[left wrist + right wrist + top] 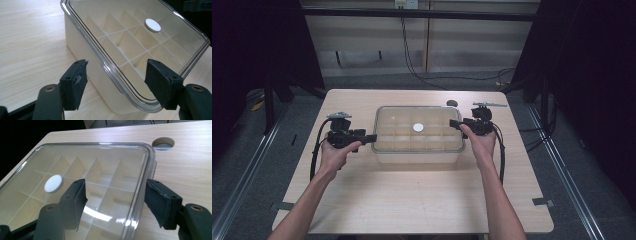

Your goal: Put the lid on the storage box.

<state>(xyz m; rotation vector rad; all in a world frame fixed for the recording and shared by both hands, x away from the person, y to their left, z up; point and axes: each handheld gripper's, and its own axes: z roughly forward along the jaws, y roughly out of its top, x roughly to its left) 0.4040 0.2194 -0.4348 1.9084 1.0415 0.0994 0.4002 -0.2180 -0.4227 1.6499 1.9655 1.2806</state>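
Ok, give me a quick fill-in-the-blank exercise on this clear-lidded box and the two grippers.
1. The cream divided plastic box carries a clear ____.
2. A small white round disc sits at the lid's ____.
3. The left gripper and right gripper both have ____ jaws.
4. The box rests on a pale ____ table.

Missing words: lid; middle; open; wooden

Lidded box [418,149] sat mid-table [412,200], a disc [418,128] on its lid. Left gripper [370,137] at its left end, right gripper [453,123] at its right; table hole [452,103] behind.
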